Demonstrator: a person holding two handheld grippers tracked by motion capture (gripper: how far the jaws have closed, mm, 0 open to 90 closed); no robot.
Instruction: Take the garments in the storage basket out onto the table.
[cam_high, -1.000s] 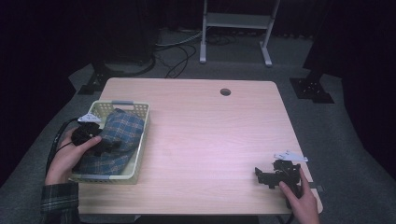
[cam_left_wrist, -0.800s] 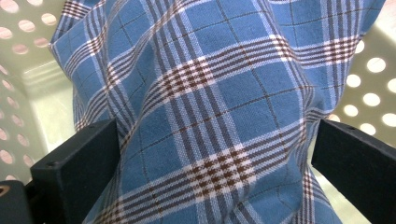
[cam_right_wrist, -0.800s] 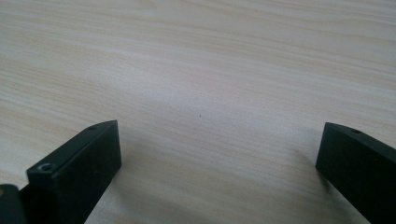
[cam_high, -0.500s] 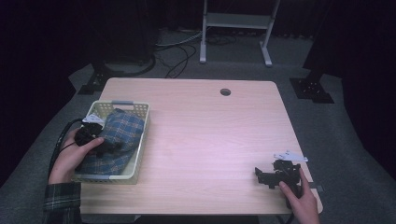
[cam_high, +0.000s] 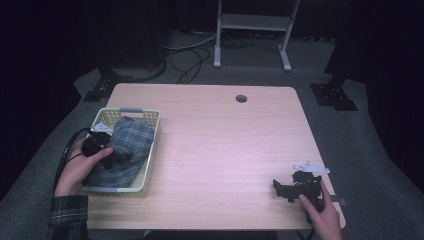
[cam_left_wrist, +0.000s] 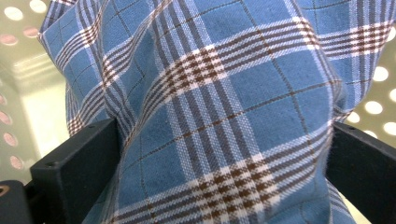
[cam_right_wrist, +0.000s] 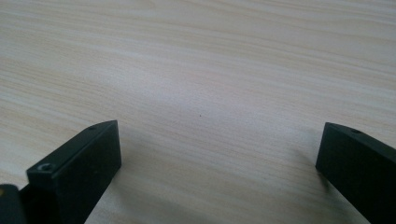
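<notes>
One blue plaid cloth (cam_high: 122, 150) lies bunched in the one cream basket (cam_high: 142, 116) at the left side of the table (cam_high: 220, 140). The cloth fills most of the basket, and a fold of it rises above the rim near the far end. Its checks are blue, crossed by white and brown stripes.

My left gripper (cam_high: 107, 155) is down in that basket, pressed into the cloth. In the left gripper view the fabric (cam_left_wrist: 219, 116) bulges between my two black jaws and touches both of them, yet the jaws stand wide apart, so they are spread around the cloth and not clamped on it. The basket's perforated wall (cam_left_wrist: 18, 93) shows pale behind the fabric on both sides. My left hand (cam_high: 80, 167) wraps the gripper's body at the basket's left rim, and one black cable loops out from it past the table edge.

My right gripper (cam_high: 282, 187) rests well apart from the basket, at the near right corner of the table, my right hand (cam_high: 320, 212) behind it. Its two jaws are spread wide with nothing between them, bare wood grain (cam_right_wrist: 210, 93) beneath.

One round hole (cam_high: 241, 98) sits in the tabletop near the far edge.
</notes>
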